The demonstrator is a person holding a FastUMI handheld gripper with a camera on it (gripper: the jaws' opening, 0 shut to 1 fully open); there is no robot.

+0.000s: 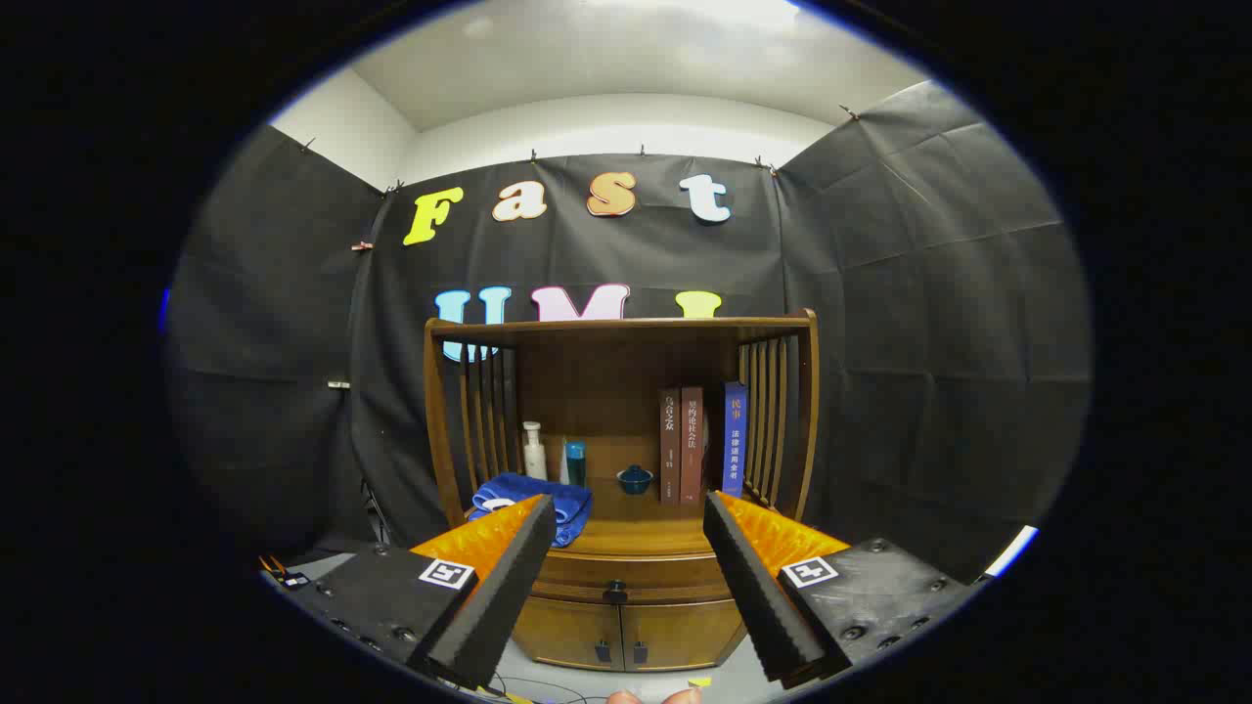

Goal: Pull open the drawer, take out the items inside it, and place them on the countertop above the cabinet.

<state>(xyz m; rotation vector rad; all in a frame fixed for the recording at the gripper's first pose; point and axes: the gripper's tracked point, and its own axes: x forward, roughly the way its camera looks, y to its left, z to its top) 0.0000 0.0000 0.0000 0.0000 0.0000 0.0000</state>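
Wooden drawer sits closed beyond the open, empty gripper.

gripper: held level, pointing straight forward | fingers: spread wide apart, gripping nothing, bare air between them | jaws: symmetric, angled inward toward the tips | person's fingertips: two just visible below and between the gripper's fingers, near the lower margin
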